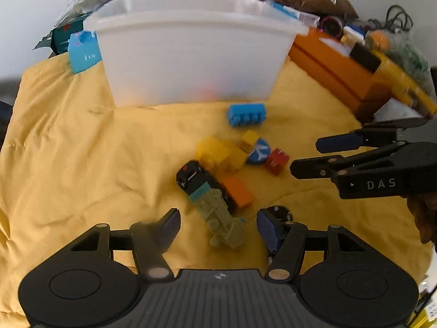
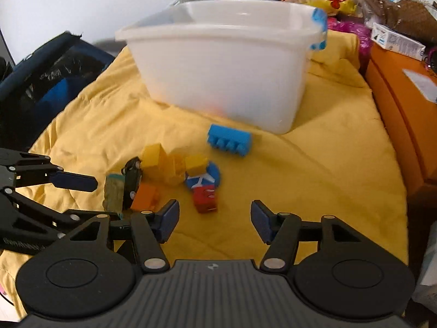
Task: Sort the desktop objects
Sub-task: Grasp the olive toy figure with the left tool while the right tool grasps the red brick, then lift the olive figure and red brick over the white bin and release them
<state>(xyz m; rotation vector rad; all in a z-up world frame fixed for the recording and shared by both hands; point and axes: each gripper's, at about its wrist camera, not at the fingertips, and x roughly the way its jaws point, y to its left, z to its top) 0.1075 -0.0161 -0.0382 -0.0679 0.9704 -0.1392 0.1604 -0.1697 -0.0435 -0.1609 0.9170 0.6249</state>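
Toys are seen scattered over a yellow cloth (image 1: 68, 142), in front of a white plastic tub (image 1: 191, 54) that is set at the far side. The left gripper (image 1: 218, 227) is held low over the cloth, its jaws wide apart, and a pale green toy vehicle (image 1: 221, 218) is framed between its fingertips, lying against a black toy car (image 1: 191, 176) and an orange block (image 1: 237, 191). Just beyond, yellow blocks (image 1: 218, 153), a blue disc with a white plane symbol (image 1: 259, 151) and a red block (image 1: 277, 160) are clustered together. A blue studded brick (image 1: 245, 114) is found alone, nearer the tub. The right gripper (image 2: 214, 221) is held open too, nothing between its jaws, with the red block just ahead of its fingertips. In the left wrist view it is seen reaching in from the right side. Orange boxes (image 1: 336, 65) are stacked along the right edge of the cloth, and packets and bags are piled behind the tub.
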